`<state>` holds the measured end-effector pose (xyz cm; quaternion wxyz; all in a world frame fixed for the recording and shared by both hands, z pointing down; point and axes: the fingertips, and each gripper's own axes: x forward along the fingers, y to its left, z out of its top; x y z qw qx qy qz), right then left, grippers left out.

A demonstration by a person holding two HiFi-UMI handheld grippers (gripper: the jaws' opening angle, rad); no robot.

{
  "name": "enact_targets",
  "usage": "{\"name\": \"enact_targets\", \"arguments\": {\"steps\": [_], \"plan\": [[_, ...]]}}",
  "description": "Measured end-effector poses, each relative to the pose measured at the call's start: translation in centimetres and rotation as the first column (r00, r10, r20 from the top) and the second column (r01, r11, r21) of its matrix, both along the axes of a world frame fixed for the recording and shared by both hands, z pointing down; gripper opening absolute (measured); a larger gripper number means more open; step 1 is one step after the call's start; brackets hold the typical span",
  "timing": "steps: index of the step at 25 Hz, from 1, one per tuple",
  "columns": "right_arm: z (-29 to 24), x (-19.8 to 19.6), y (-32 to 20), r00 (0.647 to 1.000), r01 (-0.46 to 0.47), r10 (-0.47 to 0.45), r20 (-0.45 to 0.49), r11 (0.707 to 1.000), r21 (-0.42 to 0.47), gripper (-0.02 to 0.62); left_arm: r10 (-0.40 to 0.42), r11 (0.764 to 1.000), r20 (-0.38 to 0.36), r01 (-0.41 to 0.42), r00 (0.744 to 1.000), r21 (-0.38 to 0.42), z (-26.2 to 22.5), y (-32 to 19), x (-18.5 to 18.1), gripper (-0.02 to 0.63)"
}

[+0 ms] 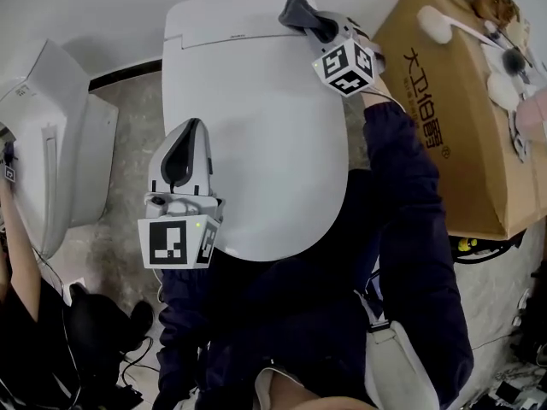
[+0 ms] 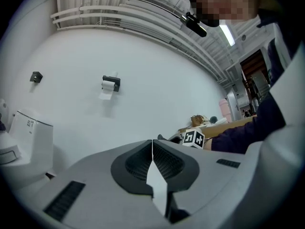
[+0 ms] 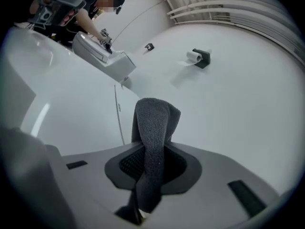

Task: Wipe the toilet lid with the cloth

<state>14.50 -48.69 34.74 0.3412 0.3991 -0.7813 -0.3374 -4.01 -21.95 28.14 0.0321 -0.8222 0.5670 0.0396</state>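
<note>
Cloth (image 3: 155, 123) clamped in R gripper (image 1: 301, 15) fingers (image 3: 183, 168); L gripper (image 2: 152, 151) closed, empty; box (image 1: 453, 126) beside toilet lid (image 1: 265, 143).

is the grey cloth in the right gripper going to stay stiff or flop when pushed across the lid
Likely floppy: the cloth bends over itself beyond the right gripper clamped on it. Its fuzzy nap will probably drag, not skid, on the glossy toilet lid.
</note>
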Motion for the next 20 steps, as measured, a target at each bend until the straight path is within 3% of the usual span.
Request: {"name": "enact_targets", "arguments": {"steps": [5, 9, 20], "plan": [[1.9, -0.3, -3.6, 0.99, 0.025, -0.029, -0.141, 0.999, -0.029, 0.08, -0.036, 0.999, -0.006, 0.036, 0.999, -0.014, 0.4, -0.9, -0.5, 0.017], [4.6, -0.9, -4.4, 0.968, 0.046, -0.072, -0.241, 0.993, -0.11, 0.079, -0.04, 0.999, -0.004, 0.039, 0.999, -0.018, 0.9, -1.2, -0.6, 0.017], [6.2, -0.9, -0.4, 0.958, 0.057, -0.115, -0.261, 0.973, -0.222, 0.077, 0.001, 1.0, -0.01, -0.001, 1.0, 0.002, 0.5, -0.2, -0.3, 0.017]]}}
